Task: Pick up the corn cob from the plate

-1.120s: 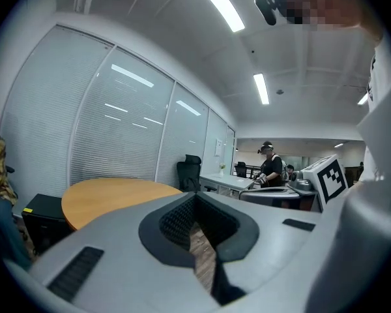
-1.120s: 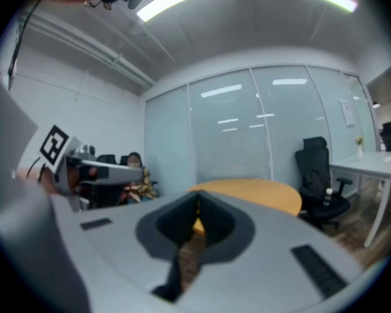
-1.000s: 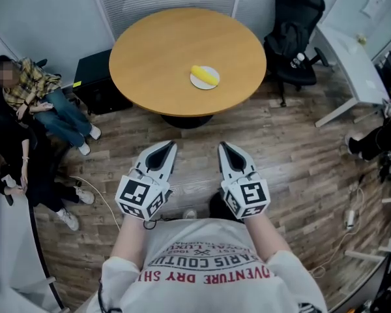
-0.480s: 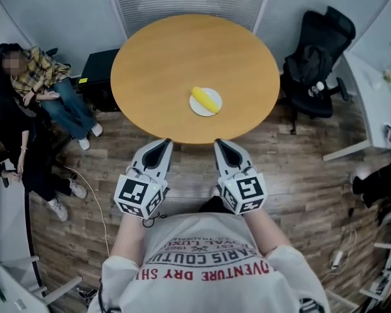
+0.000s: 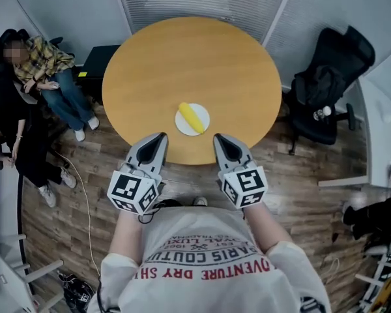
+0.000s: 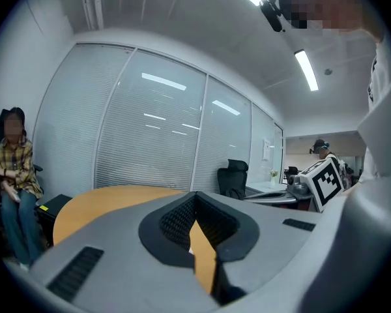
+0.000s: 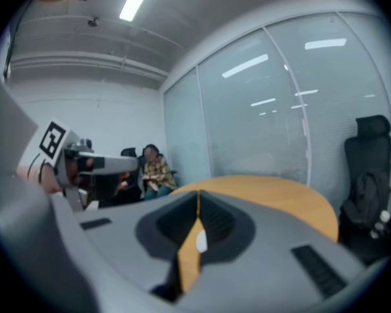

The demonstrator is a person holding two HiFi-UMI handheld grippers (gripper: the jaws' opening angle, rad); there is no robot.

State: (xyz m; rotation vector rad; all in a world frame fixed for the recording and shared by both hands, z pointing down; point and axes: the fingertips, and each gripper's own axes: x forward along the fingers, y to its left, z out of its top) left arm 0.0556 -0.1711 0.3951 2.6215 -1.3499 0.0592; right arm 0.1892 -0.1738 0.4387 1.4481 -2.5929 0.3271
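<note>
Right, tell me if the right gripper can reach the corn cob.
Probably yes: the corn cob lies on its plate near the table edge, nothing between it and the right gripper, whose jaws are shut.

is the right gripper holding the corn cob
No, the corn cob lies on the white plate, and the right gripper, jaws together and empty, is short of it.
</note>
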